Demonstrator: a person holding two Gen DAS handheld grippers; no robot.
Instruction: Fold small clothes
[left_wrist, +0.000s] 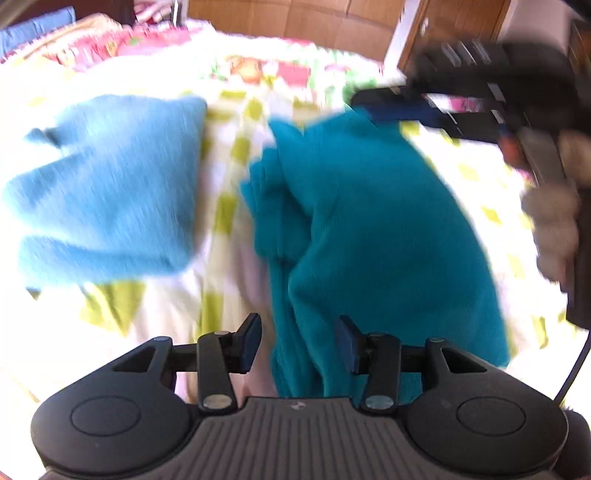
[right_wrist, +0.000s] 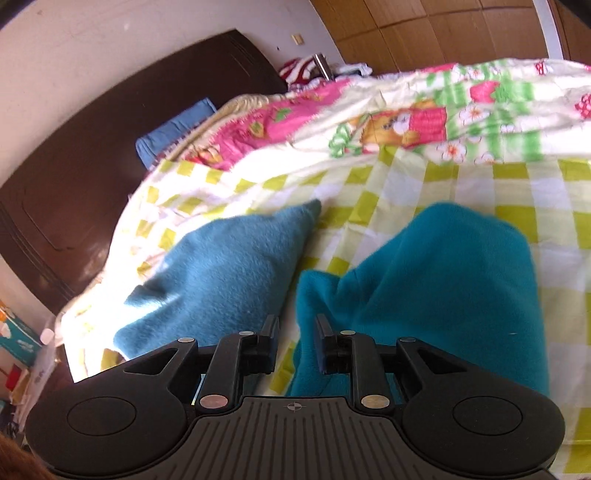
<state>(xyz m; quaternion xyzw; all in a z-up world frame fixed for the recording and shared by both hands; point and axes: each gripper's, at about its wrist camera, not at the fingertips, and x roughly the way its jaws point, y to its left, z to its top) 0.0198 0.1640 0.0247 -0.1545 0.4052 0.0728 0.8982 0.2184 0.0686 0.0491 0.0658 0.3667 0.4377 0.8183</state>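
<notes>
Facing the teal cloth, long axis running away; my left tool nearer, unclenched, straddling its near edge; right tool released.

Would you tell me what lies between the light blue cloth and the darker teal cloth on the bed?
Only a bare strip of the checked sheet separates the light blue cloth from the teal cloth; the right wrist view shows it most clearly.

Dark headboard, white wall, wooden wardrobe (sunlit room)
</notes>
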